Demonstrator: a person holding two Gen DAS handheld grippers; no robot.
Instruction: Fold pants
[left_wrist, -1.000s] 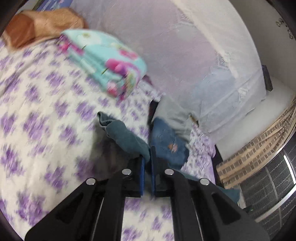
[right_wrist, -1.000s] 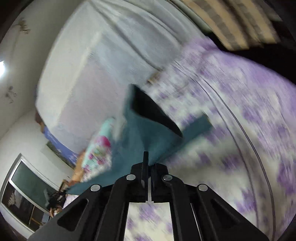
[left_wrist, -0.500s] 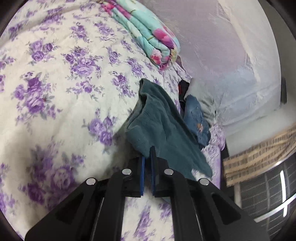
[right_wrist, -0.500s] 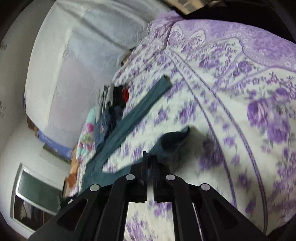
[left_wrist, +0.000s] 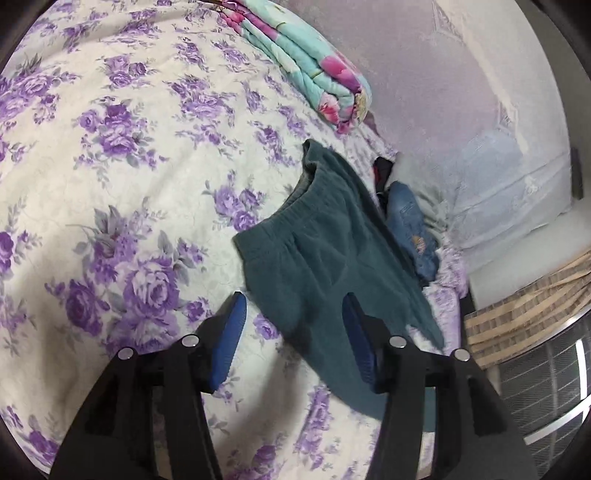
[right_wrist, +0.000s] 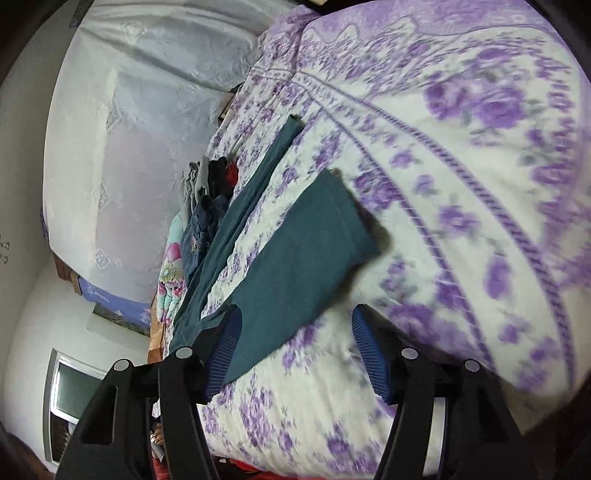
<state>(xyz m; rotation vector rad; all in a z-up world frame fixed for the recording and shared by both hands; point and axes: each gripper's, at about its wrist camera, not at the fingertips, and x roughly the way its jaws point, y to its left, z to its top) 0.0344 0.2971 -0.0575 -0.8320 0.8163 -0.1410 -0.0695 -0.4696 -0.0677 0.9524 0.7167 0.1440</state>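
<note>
We've got both grippers spread wide, nothing between the fingers. Left gripper (left_wrist: 293, 332) sits over the waist end of the teal pants (left_wrist: 332, 258); elastic waistband faces up-left in the left wrist view, and the fabric passes under the right finger's blue pad (left_wrist: 356, 347). Right gripper (right_wrist: 295, 350) is at the leg end: one pant leg (right_wrist: 295, 266) lies flat between and ahead of the fingers, its cuff toward the bedspread border; the other leg (right_wrist: 243, 206) runs long and narrow beside it, well apart at the cuffs.

Pants lie spread on the purple floral bedspread (left_wrist: 110, 166), unfolded. We see no containers. Loose pile of clothes (left_wrist: 410, 229) with blue denim on top sits just beyond the pants, against the white netting (left_wrist: 480, 129). Folded floral blanket (left_wrist: 314, 70) is farther up the bed, apart from the pants.

Right wrist view is motion-blurred at the bedspread edge.
</note>
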